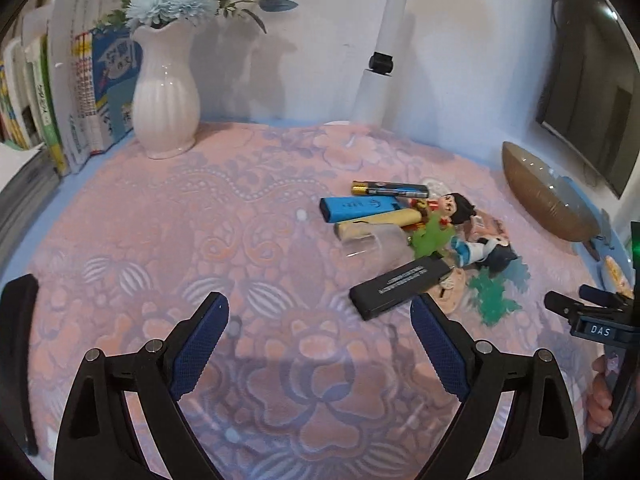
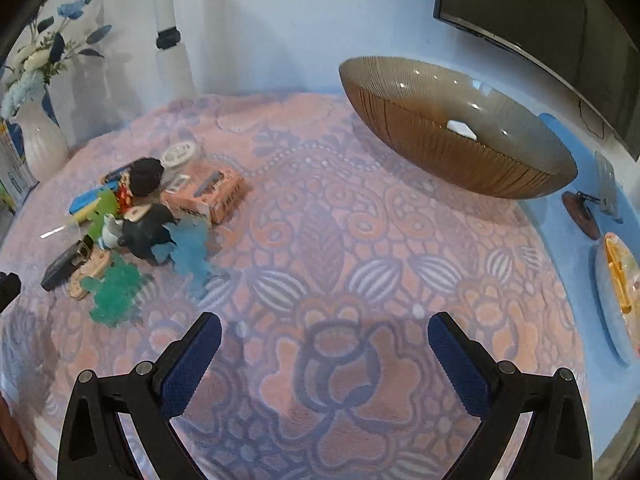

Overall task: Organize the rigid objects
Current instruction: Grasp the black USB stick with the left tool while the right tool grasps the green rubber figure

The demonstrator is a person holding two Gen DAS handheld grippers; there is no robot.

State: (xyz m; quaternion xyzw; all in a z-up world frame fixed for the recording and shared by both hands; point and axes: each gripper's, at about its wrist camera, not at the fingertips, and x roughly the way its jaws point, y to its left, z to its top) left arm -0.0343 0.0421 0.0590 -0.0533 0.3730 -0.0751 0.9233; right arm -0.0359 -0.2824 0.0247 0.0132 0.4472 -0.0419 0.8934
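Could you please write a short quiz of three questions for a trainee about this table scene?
1. True or false: the brown bowl already holds several of the small objects.
2. Which object of the pile lies nearest to the left hand-held gripper? A) black stick B) battery C) blue stick
3. Fill in: both the left and the right hand-held gripper stand ___ with nothing between the pads.

Key: 1. False, only a pale reflection shows inside. 2. A. 3. open.
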